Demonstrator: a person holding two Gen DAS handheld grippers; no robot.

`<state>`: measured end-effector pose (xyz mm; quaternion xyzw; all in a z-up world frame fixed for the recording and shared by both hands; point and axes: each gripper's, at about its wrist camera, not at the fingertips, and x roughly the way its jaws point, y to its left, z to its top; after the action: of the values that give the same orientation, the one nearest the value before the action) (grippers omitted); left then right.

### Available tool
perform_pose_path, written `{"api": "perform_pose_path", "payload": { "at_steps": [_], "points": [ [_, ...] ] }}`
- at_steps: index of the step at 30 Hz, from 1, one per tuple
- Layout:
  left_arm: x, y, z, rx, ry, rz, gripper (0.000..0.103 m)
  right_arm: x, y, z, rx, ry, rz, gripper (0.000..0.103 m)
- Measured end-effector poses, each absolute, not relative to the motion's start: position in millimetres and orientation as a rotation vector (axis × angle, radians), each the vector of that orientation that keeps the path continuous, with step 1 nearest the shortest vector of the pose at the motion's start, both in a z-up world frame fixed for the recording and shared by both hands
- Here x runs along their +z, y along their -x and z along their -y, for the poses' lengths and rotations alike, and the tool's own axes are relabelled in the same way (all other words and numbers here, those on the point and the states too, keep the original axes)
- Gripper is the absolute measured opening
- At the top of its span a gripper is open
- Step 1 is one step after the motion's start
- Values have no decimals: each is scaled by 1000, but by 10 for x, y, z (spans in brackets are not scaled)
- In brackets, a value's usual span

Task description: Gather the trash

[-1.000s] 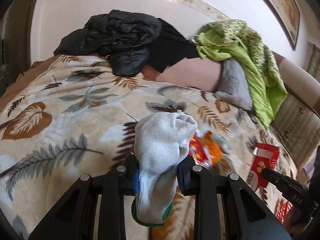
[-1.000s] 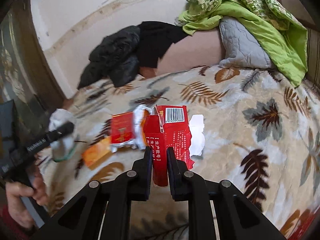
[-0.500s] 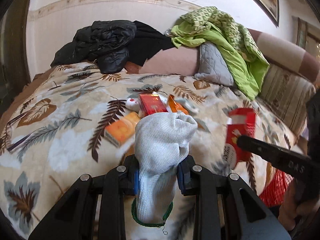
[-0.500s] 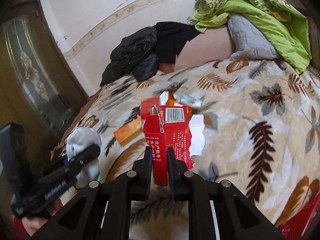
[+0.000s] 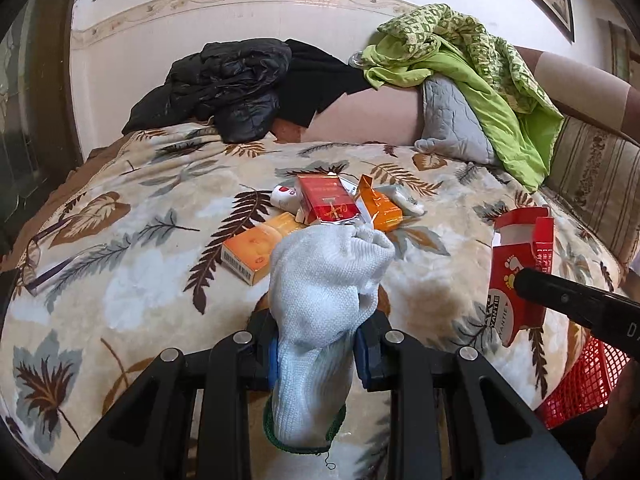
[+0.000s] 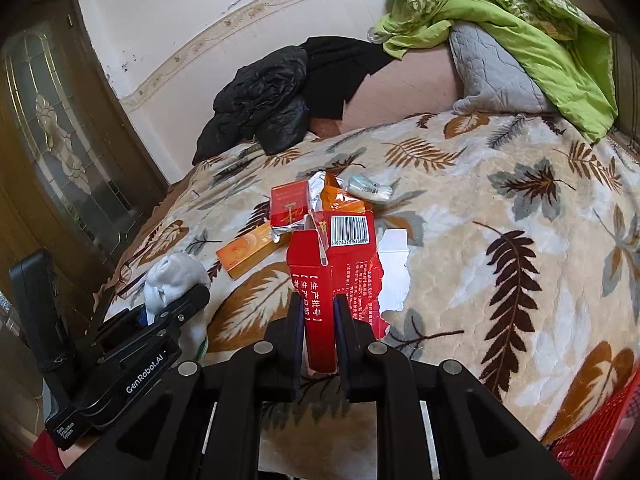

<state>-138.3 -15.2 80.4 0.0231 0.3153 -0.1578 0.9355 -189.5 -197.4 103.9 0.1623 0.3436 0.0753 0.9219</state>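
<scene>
since both tongs are loaded, the sensible move is to carry each piece over the red mesh plastic basket (image 6: 596,436) at the bed's near right edge and let go only once it hangs above the rim, as the loads could otherwise land on the leaf-patterned blanket (image 5: 132,280). the left gripper (image 5: 320,350) pinches a white knitted sock with a green cuff (image 5: 324,292). the right gripper (image 6: 316,320) is pressed onto a torn red cardboard carton (image 6: 340,264). more packets (image 5: 328,204) lie ahead, well apart from both.

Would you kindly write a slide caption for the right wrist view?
Right gripper clamps a torn red carton above the leaf-print blanket, remaining trash beyond.
</scene>
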Motion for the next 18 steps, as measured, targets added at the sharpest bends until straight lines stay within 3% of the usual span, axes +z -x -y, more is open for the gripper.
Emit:
{"api": "perform_pose_path", "payload": {
  "at_steps": [18],
  "points": [
    [797, 1411, 205, -310, -96, -628, 27, 1019, 1860, 1913, 158, -325, -713, 15]
  ]
}}
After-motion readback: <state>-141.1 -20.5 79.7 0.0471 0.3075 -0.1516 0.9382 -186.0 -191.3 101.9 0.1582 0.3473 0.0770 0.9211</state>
